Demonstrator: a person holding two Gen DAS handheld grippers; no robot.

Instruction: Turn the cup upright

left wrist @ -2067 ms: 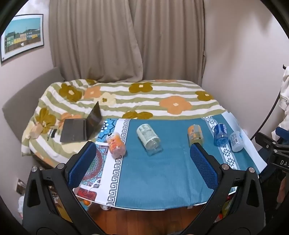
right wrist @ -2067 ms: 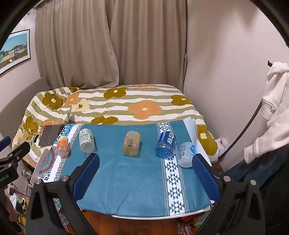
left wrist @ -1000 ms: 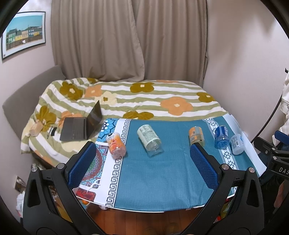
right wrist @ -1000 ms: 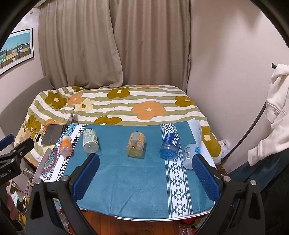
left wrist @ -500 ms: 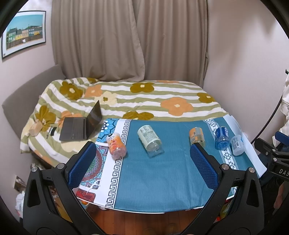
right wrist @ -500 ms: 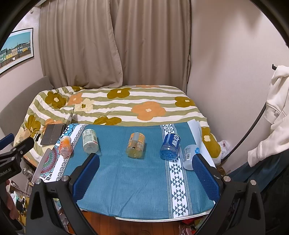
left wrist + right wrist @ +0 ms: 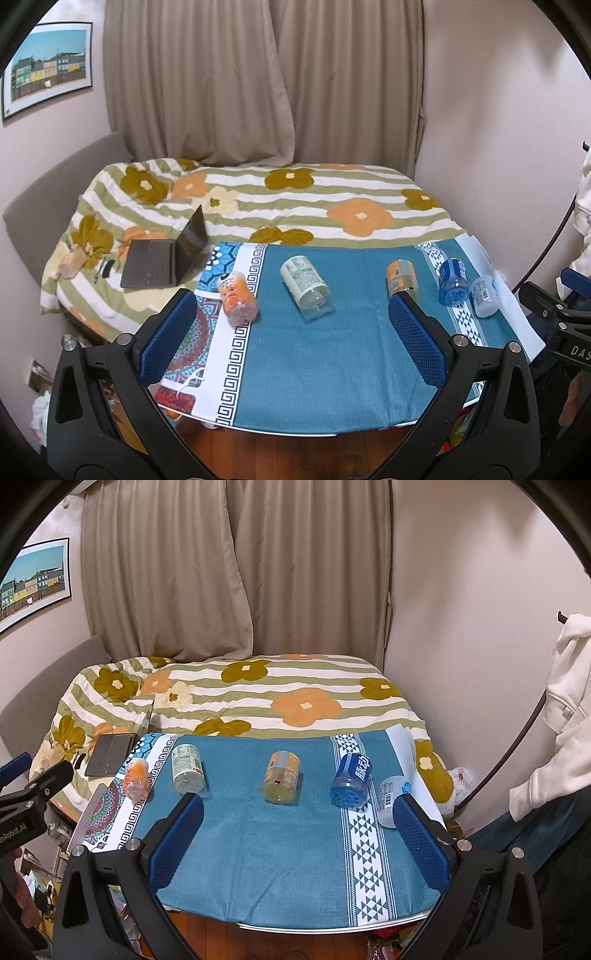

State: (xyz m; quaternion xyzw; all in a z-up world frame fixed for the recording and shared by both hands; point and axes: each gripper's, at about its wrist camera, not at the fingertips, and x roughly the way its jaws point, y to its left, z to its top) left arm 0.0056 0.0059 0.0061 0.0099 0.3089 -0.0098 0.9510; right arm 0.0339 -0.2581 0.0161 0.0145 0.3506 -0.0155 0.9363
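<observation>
Beyond the table a bed (image 7: 258,199) in a striped, flowered quilt fills the far side of the room, with an open laptop (image 7: 162,258) on its left part. My table wears a teal cloth (image 7: 258,834) with patterned borders.

My left gripper (image 7: 291,336) hangs above the near edge with its blue pads spread wide and nothing between them; my right gripper (image 7: 295,834) is equally wide and empty.

Five cups lie on their sides in a row across the far half of the cloth, none touched by either gripper. From the left gripper, the clear cup with a white printed label (image 7: 306,284) sits at about twelve o'clock, the orange-red patterned cup (image 7: 236,295) at eleven just past my left pad, and the orange-labelled cup (image 7: 400,277) at one, right behind my right pad. From the right gripper, that orange-labelled cup (image 7: 282,777) is at twelve, the blue cup (image 7: 351,779) with white lettering at one, and the small clear cup with a white label (image 7: 391,794) lies just beside the blue one, close to my right pad.
</observation>
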